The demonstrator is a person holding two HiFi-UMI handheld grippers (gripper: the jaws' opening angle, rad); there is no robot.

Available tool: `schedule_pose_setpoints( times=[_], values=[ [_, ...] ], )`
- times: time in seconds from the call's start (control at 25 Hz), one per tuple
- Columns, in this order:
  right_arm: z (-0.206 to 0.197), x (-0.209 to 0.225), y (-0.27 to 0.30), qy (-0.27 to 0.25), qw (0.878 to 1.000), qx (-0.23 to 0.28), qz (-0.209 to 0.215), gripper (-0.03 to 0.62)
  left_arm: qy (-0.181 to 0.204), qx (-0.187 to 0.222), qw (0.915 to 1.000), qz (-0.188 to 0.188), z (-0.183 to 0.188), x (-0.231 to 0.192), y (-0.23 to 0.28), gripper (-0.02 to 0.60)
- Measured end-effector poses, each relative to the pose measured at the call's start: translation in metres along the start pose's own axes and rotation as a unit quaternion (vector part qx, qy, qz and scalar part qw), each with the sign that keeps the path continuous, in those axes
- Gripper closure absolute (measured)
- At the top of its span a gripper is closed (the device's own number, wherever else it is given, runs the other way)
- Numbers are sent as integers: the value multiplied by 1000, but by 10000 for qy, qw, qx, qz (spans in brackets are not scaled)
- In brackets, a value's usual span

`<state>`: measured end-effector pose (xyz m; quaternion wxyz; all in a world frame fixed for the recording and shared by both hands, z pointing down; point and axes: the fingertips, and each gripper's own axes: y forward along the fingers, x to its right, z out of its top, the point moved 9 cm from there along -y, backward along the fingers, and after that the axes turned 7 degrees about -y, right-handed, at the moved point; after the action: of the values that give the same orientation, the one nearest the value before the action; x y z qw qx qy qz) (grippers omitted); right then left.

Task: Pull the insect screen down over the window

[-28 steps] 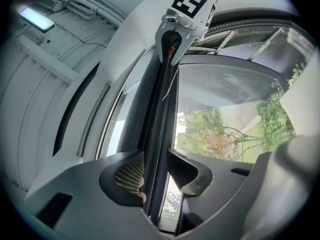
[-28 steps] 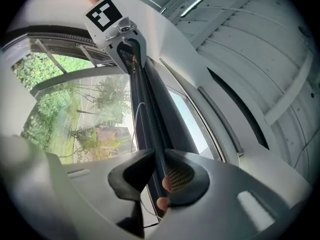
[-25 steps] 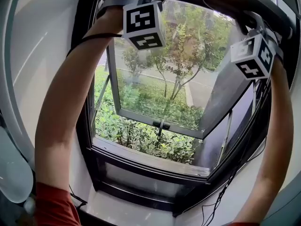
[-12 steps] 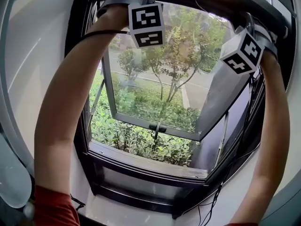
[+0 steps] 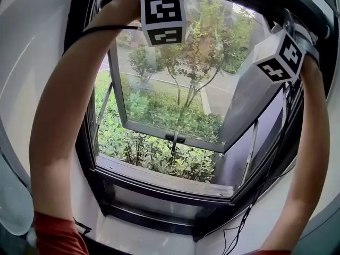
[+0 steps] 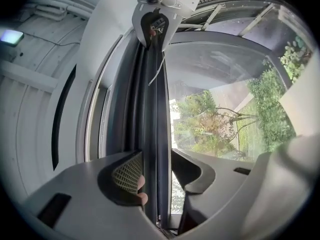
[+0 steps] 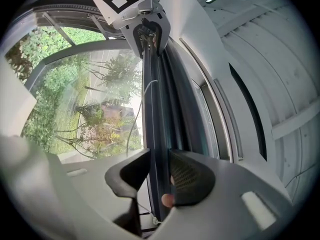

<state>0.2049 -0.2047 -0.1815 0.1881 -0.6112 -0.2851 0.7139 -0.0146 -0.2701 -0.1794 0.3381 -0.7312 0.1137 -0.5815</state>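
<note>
High at the top of the window frame [image 5: 164,191], you hold both bare arms raised, with the left gripper [image 6: 157,170] and right gripper [image 7: 159,176] angled upward toward the frame's upper left and upper right. Each has its jaws apart, having just been opening, and straddles the insect screen's bar [image 6: 152,109], which lies along the frame's top edge. That bar is a slim, dark, straight-edged rail with a smooth matt face, and the grey jaws carry grid-textured pads [image 6: 127,173].

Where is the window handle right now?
In the head view, the handle sits near the centre, at the middle of the bottom rail of the open window, just above the sill.
</note>
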Motion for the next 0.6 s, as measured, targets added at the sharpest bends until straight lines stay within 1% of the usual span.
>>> schedule_pose_setpoints(
  times=[0.32,0.44,0.6],
  values=[
    [0,-14,-15,-106,9999,133,7,471,-24,140,9999,-55,-4,14,-17,400],
    [-2,-21,-22,-3,9998,205,-47,471,-79,200,9997,-92,-4,20,-23,400],
    [-2,-32,-30,-30,9994,316,-115,471,-63,167,9997,-150,-6,28,-33,402]
  ],
)
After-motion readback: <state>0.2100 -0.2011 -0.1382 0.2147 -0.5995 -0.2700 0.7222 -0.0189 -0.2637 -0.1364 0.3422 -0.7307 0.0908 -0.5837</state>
